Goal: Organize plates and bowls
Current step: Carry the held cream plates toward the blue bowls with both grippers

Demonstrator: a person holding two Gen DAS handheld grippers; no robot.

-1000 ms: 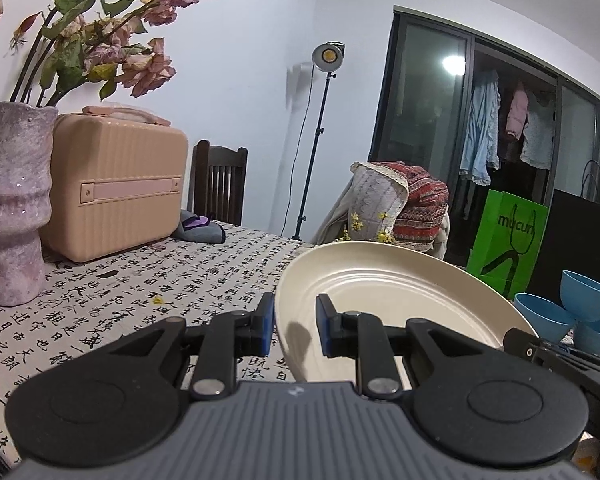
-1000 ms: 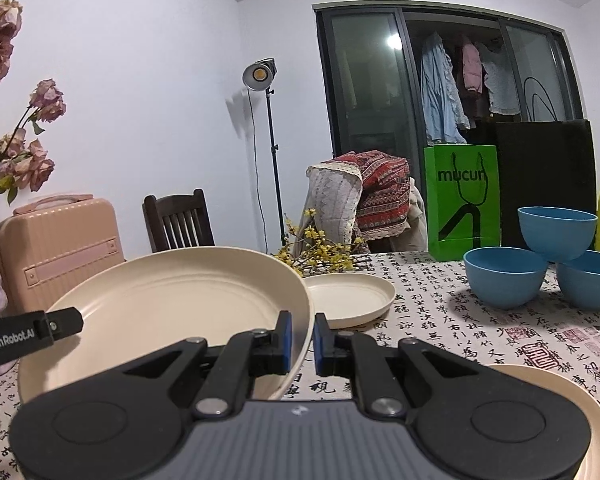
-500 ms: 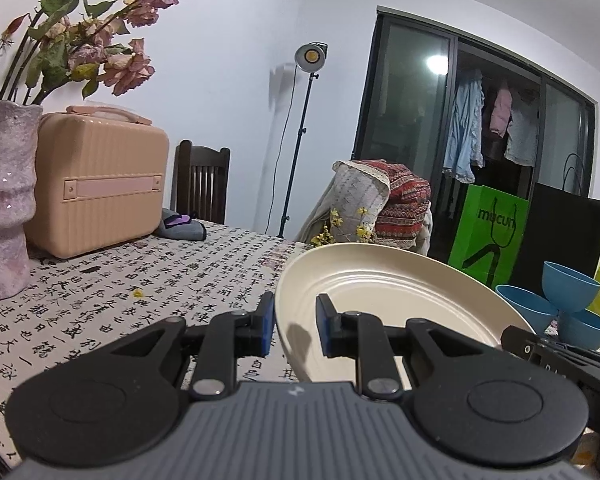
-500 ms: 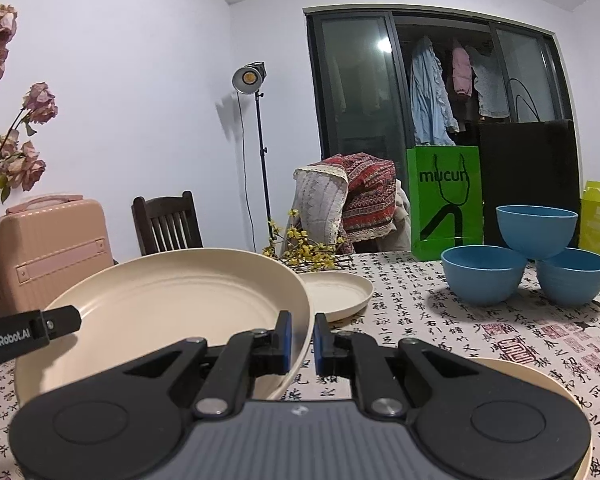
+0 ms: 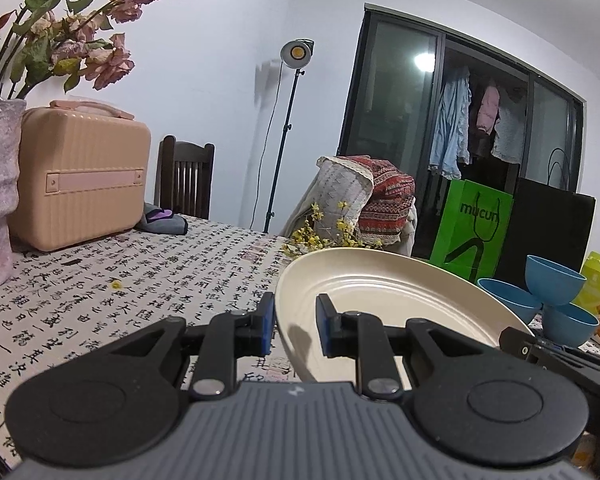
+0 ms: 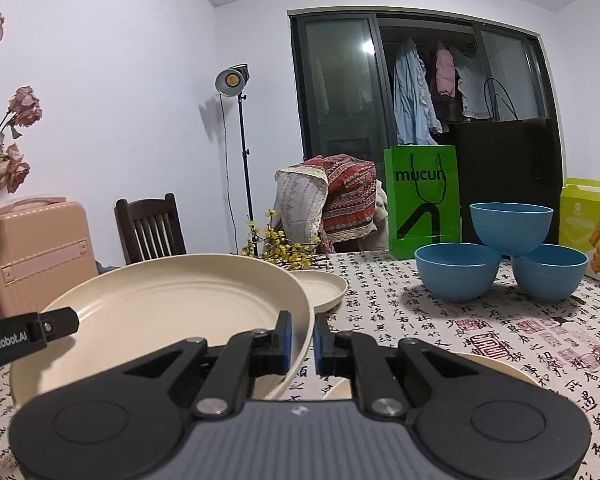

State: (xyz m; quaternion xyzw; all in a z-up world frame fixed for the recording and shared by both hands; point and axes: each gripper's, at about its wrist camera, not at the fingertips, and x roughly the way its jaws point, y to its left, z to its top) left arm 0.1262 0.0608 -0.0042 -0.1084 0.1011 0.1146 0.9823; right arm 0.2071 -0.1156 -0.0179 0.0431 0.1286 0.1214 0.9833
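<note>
Both grippers, left (image 5: 294,322) and right (image 6: 301,338), clamp the tilted cream plate's (image 6: 172,312) rim

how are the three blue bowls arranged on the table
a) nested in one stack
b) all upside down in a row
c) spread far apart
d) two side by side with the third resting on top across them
d: the right wrist view shows two blue bowls side by side on the table, with a third bowl upright on their rims.

Large cream plate (image 6: 172,312) held tilted above table.
</note>
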